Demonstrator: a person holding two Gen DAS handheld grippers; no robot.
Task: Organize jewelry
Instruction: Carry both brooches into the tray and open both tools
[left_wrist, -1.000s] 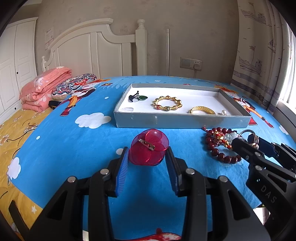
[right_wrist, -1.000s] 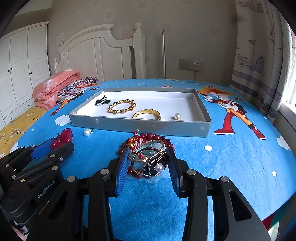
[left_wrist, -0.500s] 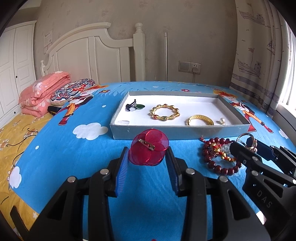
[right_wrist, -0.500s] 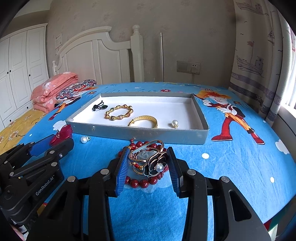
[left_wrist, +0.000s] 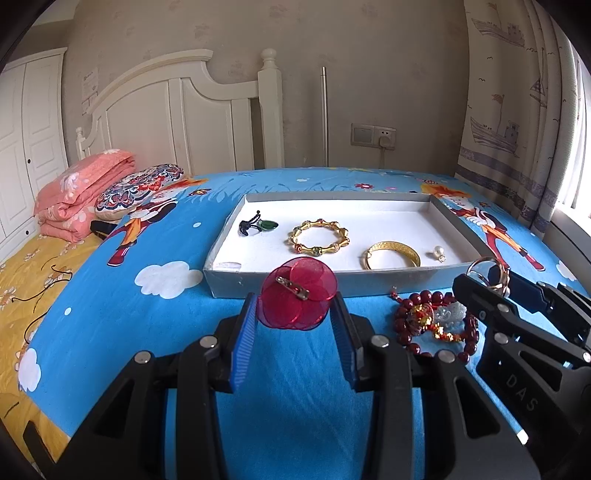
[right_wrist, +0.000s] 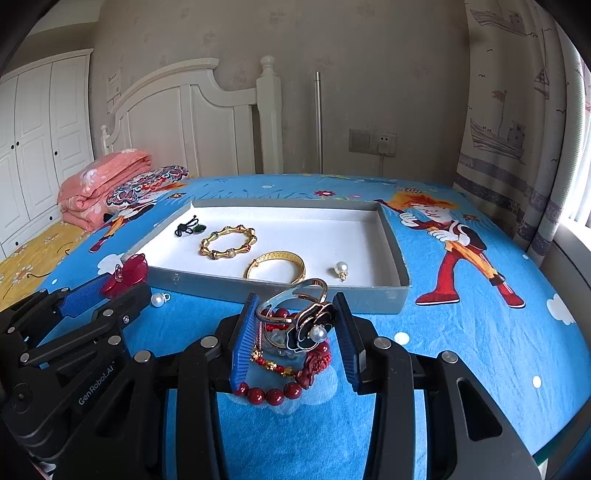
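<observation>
Left wrist view: the left gripper (left_wrist: 297, 314) is pinching a red translucent flower brooch (left_wrist: 299, 293) between its jaws, holding it clear of the bed (left_wrist: 110, 295) just short of the grey tray (left_wrist: 406, 282). The pads are bearing only on the thin petal edges, so the brooch is at risk of twisting or slipping out, in my judgement. The tray's near wall is standing directly in the path; a low approach is likely to catch it. Inside the tray are lying a green pendant (left_wrist: 258, 225), a gold beaded bracelet (left_wrist: 319, 240), a gold bangle (left_wrist: 391, 254) and a pearl earring (left_wrist: 438, 253), so a careless drop is risking landing on one of them.

Right wrist view: the right gripper (right_wrist: 295, 325) is clamping a gold ring with a black flower and pearl (right_wrist: 306, 321) between its jaws, raised above the red bead bracelet (right_wrist: 280, 391), which is lying on the bed beneath. The ring is sitting tilted, held on curved metal, and is liable to rotate. The beads directly below are a snag hazard if the gripper is dipping. A loose pearl (right_wrist: 159, 299) is resting on the bed just beside the tray wall, near the other gripper, and is easy to knock away. A folded pink blanket (right_wrist: 99, 184) and patterned pillow (right_wrist: 147, 181) are lying well apart, obstructing nothing.
</observation>
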